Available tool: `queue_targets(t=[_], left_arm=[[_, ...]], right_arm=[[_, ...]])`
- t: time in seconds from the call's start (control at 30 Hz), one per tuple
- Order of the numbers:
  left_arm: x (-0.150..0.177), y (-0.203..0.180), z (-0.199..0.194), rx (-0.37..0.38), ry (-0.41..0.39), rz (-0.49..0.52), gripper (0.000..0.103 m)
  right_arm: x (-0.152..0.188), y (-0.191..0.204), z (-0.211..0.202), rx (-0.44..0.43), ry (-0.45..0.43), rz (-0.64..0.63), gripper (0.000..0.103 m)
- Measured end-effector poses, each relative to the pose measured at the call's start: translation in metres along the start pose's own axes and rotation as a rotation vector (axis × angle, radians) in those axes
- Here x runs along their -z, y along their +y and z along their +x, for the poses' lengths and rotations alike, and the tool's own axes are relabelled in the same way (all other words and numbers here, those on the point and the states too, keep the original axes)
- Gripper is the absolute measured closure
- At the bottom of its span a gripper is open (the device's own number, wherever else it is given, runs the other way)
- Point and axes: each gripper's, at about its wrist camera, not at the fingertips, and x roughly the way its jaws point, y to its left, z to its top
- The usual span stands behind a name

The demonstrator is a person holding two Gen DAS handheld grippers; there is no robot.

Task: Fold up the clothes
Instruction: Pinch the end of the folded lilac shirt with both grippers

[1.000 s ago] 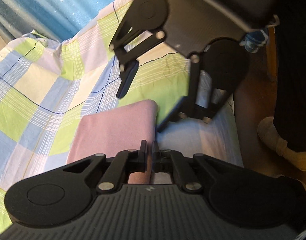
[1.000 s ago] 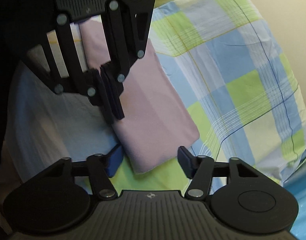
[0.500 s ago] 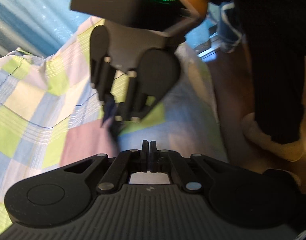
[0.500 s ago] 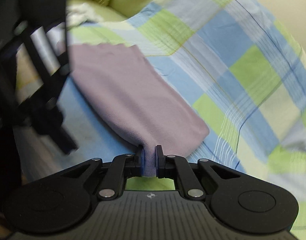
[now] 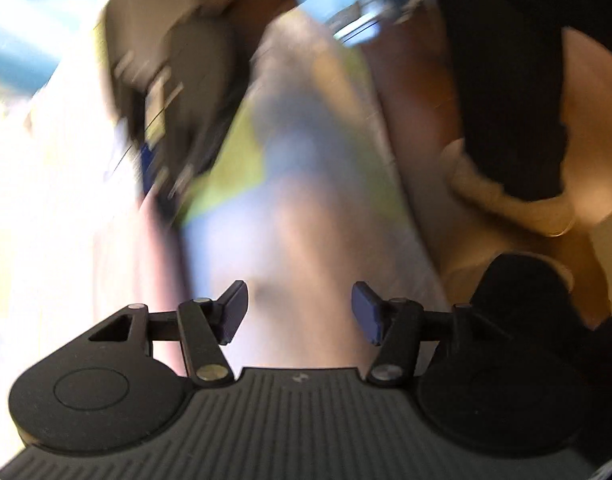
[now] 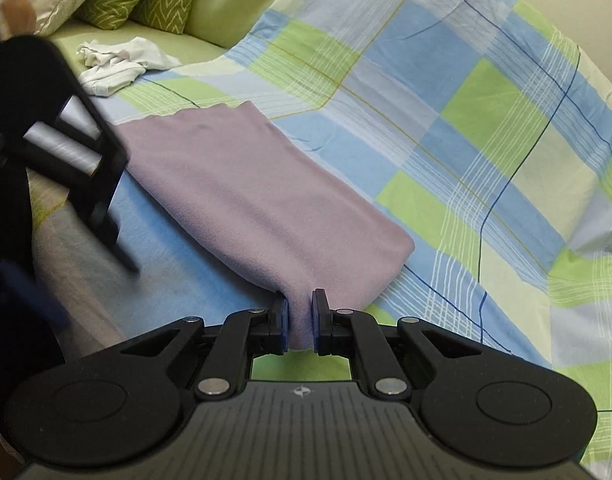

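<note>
We see the folded pink cloth [image 6: 249, 184] lying on the checked bedspread [image 6: 446, 120], its near edge pinched between the fingers of our right gripper [image 6: 299, 322], the rest stretching away ahead. Our left gripper [image 5: 299, 316] is spread wide with nothing between its fingers; its view is blurred.

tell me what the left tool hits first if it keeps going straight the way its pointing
Probably the bedsheet: the open left tool has only blurred sheet ahead. Depth is unclear through the motion blur.
</note>
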Motion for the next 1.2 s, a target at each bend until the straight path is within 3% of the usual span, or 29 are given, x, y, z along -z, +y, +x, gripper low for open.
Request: queue_targets(t=[0.13,0.2,0.3,0.43,0.53,0.57,0.63,0.8,0.87,0.9,0.93,1.0,1.03,1.07,1.2], left_arm=[[0.029,0.028,-0.022,-0.067,-0.034,-0.211,0.046],[0.041,0.033,-0.033,-0.161,-0.032,-0.241,0.05],[0.049,0.039,-0.038,-0.204,-0.047,-0.315,0.052],[0.04,0.032,-0.02,-0.2,-0.048,-0.271,0.052],[0.029,0.029,-0.007,-0.206,-0.047,-0.235,0.052],[0.023,0.026,0.0,-0.221,-0.041,-0.214,0.051],[0.015,0.024,0.013,-0.239,-0.031,-0.174,0.049],[0.026,0.011,0.023,-0.362,0.007,-0.076,0.042],[0.035,0.015,0.028,-0.415,0.044,-0.066,0.054],[0.039,0.019,0.029,-0.423,0.062,-0.081,0.078],[0.044,0.023,0.031,-0.431,0.079,-0.096,0.093],[0.049,0.028,0.028,-0.416,0.068,-0.131,0.094],[0.051,0.029,0.025,-0.408,0.057,-0.144,0.095],[0.052,0.03,0.023,-0.404,0.05,-0.153,0.095],[0.053,0.036,0.018,-0.386,0.028,-0.193,0.096]], right_arm=[[0.001,0.002,-0.006,0.025,0.006,-0.005,0.093],[0.001,0.005,-0.009,0.037,0.008,-0.018,0.093],[-0.001,0.017,-0.01,0.05,0.012,-0.094,0.09],[-0.002,0.048,0.004,0.07,0.047,-0.306,0.073],[-0.001,0.064,0.015,0.086,0.063,-0.427,0.073],[0.0,0.066,0.017,0.097,0.056,-0.446,0.081],[-0.003,0.061,0.017,0.1,0.05,-0.41,0.095],[-0.018,0.027,-0.011,0.066,-0.029,-0.176,0.097],[-0.02,0.021,-0.019,0.057,-0.038,-0.134,0.097],[-0.02,0.022,-0.02,0.055,-0.037,-0.132,0.097],[-0.018,0.025,-0.02,0.056,-0.032,-0.144,0.096],[-0.016,0.035,-0.019,0.068,-0.028,-0.181,0.076],[-0.015,0.045,-0.017,0.077,-0.035,-0.215,0.058],[-0.015,0.055,-0.015,0.076,-0.044,-0.246,0.05],[-0.017,0.089,0.005,0.092,-0.046,-0.396,0.049]])
